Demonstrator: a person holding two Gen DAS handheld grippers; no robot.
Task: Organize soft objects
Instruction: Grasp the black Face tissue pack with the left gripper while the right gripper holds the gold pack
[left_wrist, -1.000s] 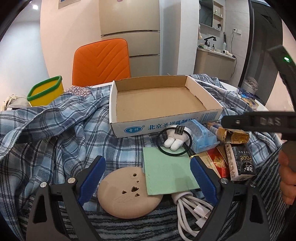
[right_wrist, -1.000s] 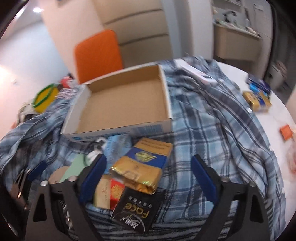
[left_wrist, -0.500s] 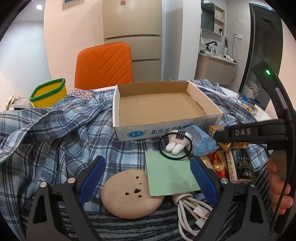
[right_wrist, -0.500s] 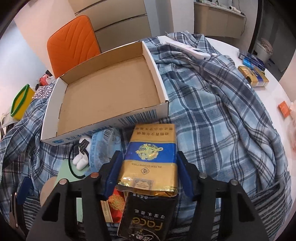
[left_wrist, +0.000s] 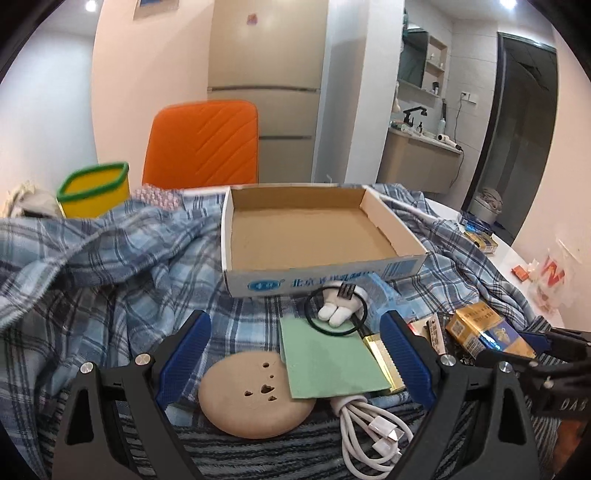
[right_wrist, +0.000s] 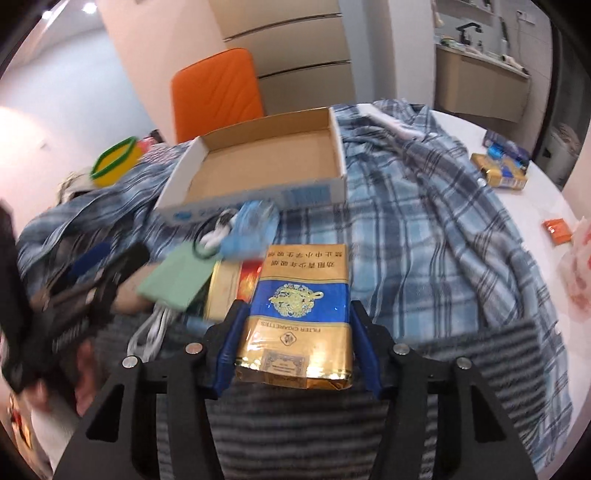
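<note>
Gold and blue foil catches the light: the cigarette pack (right_wrist: 295, 314) sits squarely between the blue pads of the right gripper (right_wrist: 295, 325), both pads pressed against its long sides, a firm clench on it. The pack points lengthways straight ahead of the claw, raised above the plaid shirt (right_wrist: 424, 240). Ahead of that claw and a little to its left lies the cardboard box (right_wrist: 258, 166), open-topped, with nothing inside. Just to the left of the gripped pack lies the clutter: a red and gold packet (right_wrist: 248, 280), a green card (right_wrist: 177, 280), a pale blue tissue pack (right_wrist: 255, 225).

Over to the left gripper (left_wrist: 295, 354): its jaws stand wide apart, released, grasping nothing. Between its pads, on the cloth, lie a round tan pad (left_wrist: 255, 395) with small cut-out holes and the green card (left_wrist: 328, 354), the card's corner overlapping the pad's edge. Beyond the card, a black ring (left_wrist: 336, 314) circles a small white plush piece (left_wrist: 338, 308). Close under the right-hand pad, a coiled white cable (left_wrist: 369, 432). The box (left_wrist: 314, 236) sits dead ahead of this claw, and an orange chair (left_wrist: 203, 144) stands behind it.
</note>
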